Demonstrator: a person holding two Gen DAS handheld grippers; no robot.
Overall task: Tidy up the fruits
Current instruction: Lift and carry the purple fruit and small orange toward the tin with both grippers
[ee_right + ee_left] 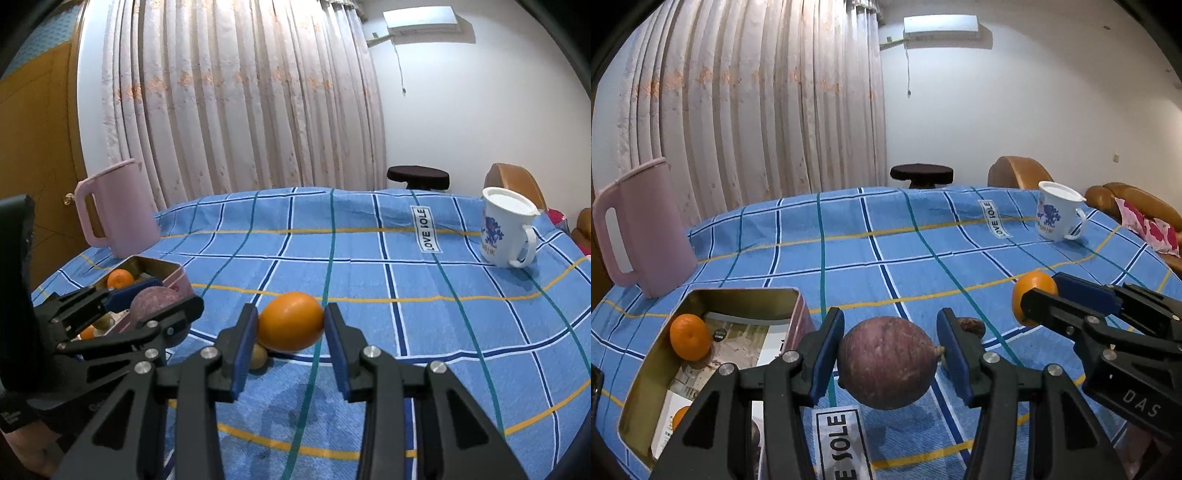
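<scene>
My left gripper (891,323) is shut on a round purple fruit (886,365) and holds it just above the blue checked cloth, to the right of an open tin box (803,314). Inside the tin lie an orange (690,336) and a second, partly hidden orange (679,417) on printed paper. My right gripper (290,314) is shut on an orange (291,325), lifted off the cloth. A small brown fruit (258,356) lies on the cloth under its left finger. The right wrist view shows the left gripper (177,293) with the purple fruit (155,299) beside the tin (177,278).
A pink jug (642,229) stands behind the tin at the table's left edge. A white mug (1058,214) with a blue print stands at the far right. Behind the table are a dark stool (921,173), a brown sofa (1134,203) and curtains.
</scene>
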